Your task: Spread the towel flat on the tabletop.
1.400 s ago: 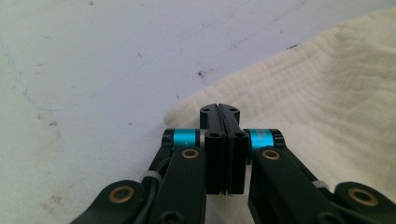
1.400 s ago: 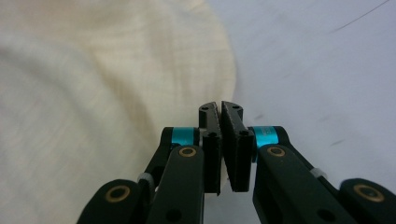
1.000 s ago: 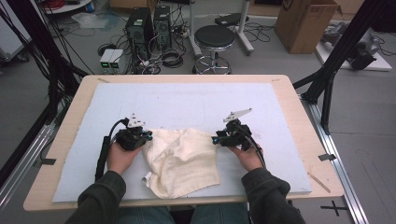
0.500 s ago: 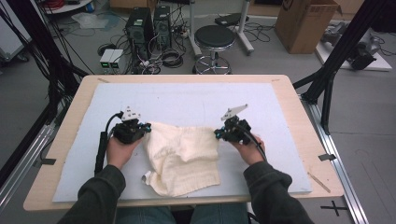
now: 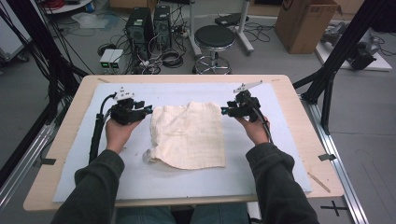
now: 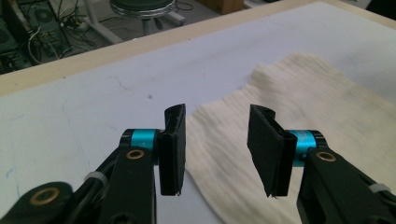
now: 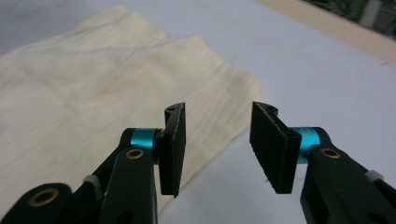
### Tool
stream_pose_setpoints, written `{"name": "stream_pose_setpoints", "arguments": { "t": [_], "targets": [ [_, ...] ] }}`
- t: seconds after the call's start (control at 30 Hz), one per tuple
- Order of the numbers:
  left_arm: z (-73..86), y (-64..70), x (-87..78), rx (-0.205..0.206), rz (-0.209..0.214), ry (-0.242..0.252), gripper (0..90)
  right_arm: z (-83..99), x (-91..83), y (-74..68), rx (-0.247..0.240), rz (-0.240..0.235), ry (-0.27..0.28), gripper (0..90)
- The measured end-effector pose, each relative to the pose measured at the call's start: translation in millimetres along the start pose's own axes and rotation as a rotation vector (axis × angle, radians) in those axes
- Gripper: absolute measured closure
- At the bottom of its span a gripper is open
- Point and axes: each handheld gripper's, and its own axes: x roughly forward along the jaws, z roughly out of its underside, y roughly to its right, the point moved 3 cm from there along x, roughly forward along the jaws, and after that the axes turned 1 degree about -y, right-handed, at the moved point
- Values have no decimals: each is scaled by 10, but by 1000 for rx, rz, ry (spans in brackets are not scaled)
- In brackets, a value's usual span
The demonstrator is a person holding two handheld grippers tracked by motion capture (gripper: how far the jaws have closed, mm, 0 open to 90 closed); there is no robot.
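Note:
A cream woven cloth (image 5: 187,135) lies spread on the pale mat in the middle of the table, its near left corner a little curled. My left gripper (image 5: 147,110) is at the cloth's far left corner with its jaws open. In the left gripper view the cloth (image 6: 299,107) lies under and beyond the open left gripper (image 6: 219,144). My right gripper (image 5: 224,111) is at the cloth's far right corner, also open. In the right gripper view the cloth's edge (image 7: 93,93) runs below the open right gripper (image 7: 217,144). Nothing is held between either pair of jaws.
The pale mat (image 5: 261,168) covers a wooden table (image 5: 303,116). Beyond the far edge stand a black stool (image 5: 214,37), computer cases (image 5: 149,23) with cables, and a cardboard box (image 5: 306,21). Black frame posts (image 5: 336,60) rise at the right.
Both grippers have moved away from the person and farther apart. The cloth has shifted with them and now lies flatter and wider than before.

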Motion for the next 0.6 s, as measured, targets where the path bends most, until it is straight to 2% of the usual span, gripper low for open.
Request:
{"name": "stream_pose_setpoints", "arguments": {
  "t": [0.1, 0.13, 0.17, 0.2, 0.27, 0.3, 0.4, 0.47, 0.53, 0.6],
  "targets": [
    [191, 89, -156, 19, 32, -17, 570, 156, -64, -210, -33, -61, 27, 536],
    [243, 125, -212, 36, 39, -23, 569, 193, -80, -278, -43, -93, 15, 519],
    [291, 166, -270, 41, 53, -18, 569, 217, -97, -356, -52, -121, -20, 502],
    [333, 212, -326, 50, 65, -19, 570, 239, -127, -432, -78, -138, -22, 510],
    [420, 306, -443, 74, 89, -14, 571, 318, -215, -603, -127, -131, 40, 539],
    [464, 353, -491, 83, 111, -13, 573, 358, -240, -664, -139, -138, 37, 530],
    [602, 496, -601, 105, 182, -51, 578, 516, -295, -806, -140, -184, 39, 530],
    [692, 586, -651, 108, 231, -48, 569, 630, -308, -883, -158, -214, 41, 529],
    [786, 656, -661, 132, 266, -69, 556, 747, -287, -941, -180, -231, 16, 530],
    [848, 706, -632, 133, 299, -85, 537, 852, -246, -954, -183, -240, -19, 536]
  ]
}}
